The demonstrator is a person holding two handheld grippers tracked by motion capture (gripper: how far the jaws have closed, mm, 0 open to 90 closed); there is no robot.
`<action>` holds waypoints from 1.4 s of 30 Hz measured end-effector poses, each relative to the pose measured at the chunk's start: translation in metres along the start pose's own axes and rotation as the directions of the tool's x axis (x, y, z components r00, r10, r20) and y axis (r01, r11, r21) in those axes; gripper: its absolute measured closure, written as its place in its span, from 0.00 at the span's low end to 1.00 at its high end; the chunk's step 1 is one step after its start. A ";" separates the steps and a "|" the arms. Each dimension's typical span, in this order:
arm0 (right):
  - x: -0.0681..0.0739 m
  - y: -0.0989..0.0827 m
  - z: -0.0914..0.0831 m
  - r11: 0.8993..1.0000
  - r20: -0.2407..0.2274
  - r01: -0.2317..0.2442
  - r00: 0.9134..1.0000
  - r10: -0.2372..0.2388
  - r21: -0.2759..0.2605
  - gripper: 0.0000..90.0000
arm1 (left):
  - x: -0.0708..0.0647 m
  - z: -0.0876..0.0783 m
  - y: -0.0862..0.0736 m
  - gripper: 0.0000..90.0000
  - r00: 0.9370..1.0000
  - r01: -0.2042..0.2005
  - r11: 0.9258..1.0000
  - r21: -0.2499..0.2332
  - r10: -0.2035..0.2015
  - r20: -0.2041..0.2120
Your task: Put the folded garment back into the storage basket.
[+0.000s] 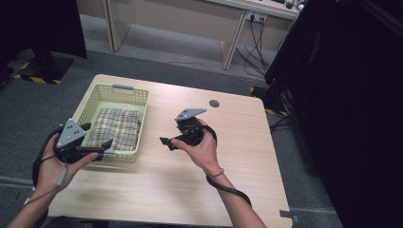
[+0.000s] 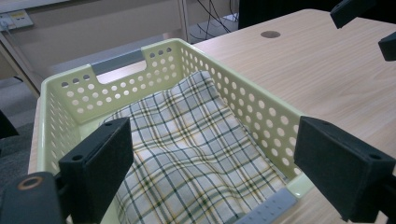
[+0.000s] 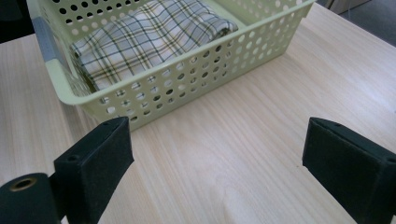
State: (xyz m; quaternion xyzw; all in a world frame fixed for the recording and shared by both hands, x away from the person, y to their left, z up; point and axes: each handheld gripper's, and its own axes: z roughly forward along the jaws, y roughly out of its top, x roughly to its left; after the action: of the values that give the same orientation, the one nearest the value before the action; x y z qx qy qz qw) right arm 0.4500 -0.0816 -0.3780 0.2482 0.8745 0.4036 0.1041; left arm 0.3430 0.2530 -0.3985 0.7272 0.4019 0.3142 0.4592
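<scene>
A pale green perforated basket [image 1: 93, 101] [image 2: 252, 105] [image 3: 196, 84] sits on the left part of the wooden table [image 1: 199, 190]. A folded plaid cloth [image 1: 117, 127] [image 2: 187, 144] [image 3: 149, 37] lies inside it. My left gripper [image 1: 97, 137] [image 2: 219, 168] hovers at the basket's near end, open, with its jaws apart above the cloth and nothing between them. My right gripper [image 1: 172, 135] [image 3: 219, 163] is held over the table to the right of the basket and points at the basket's side wall. It is open and empty. Its jaw tips [image 2: 355, 11] show at the upper right of the left gripper view.
A round cable hole [image 1: 214, 103] [image 2: 270, 34] sits near the table's far edge. Beyond the table stand a light wooden desk [image 1: 190, 23] with hanging cables [image 1: 256, 47]. A dark curtain [image 1: 347, 95] rises at the right. The basket has grey handles [image 1: 123, 87] [image 2: 273, 207].
</scene>
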 end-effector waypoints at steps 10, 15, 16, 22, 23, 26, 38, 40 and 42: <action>-0.004 -0.021 -0.010 1.000 0.019 -0.028 0.999 0.028 0.007 0.10 | -0.011 -0.012 -0.014 0.13 1.000 0.022 0.999 -0.024 -0.021 0.020; -0.005 -0.030 -0.015 0.999 0.025 -0.044 0.999 0.044 0.008 0.10 | -0.016 -0.014 -0.020 0.13 0.999 0.016 0.999 -0.033 -0.015 0.044; -0.006 -0.033 -0.017 0.998 0.025 -0.053 0.998 0.053 0.014 0.11 | -0.016 -0.014 -0.021 0.13 0.999 0.017 0.999 -0.035 -0.015 0.047; -0.007 -0.044 -0.023 0.998 0.037 -0.065 0.997 0.065 0.006 0.13 | -0.020 -0.017 -0.024 0.12 0.998 0.009 0.998 -0.059 -0.005 0.062; -0.007 -0.046 -0.024 0.998 0.035 -0.069 0.997 0.069 0.008 0.15 | -0.021 -0.017 -0.024 0.12 0.998 0.007 0.998 -0.060 -0.003 0.064; -0.007 -0.051 -0.028 0.997 0.035 -0.072 0.997 0.071 0.007 0.19 | -0.022 -0.017 -0.026 0.12 0.998 0.001 0.998 -0.060 0.003 0.069; -0.012 -0.077 -0.041 0.995 0.071 -0.103 0.992 0.103 -0.011 0.20 | -0.028 -0.019 -0.036 0.12 0.997 0.003 0.999 -0.044 0.001 0.079; -0.012 -0.079 -0.042 0.995 0.074 -0.104 0.992 0.104 -0.014 0.20 | -0.029 -0.019 -0.037 0.12 0.997 0.004 0.999 -0.045 -0.001 0.080; -0.012 -0.083 -0.046 0.994 0.080 -0.104 0.991 0.105 -0.021 0.21 | -0.030 -0.020 -0.038 0.12 0.997 0.003 0.999 -0.047 0.001 0.083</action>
State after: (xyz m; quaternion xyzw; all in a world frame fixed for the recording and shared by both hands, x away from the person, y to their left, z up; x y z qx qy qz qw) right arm 0.4133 -0.1633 -0.4106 0.3089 0.8519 0.4054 0.1205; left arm 0.3013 0.2451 -0.4290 0.7284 0.3751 0.2931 0.4927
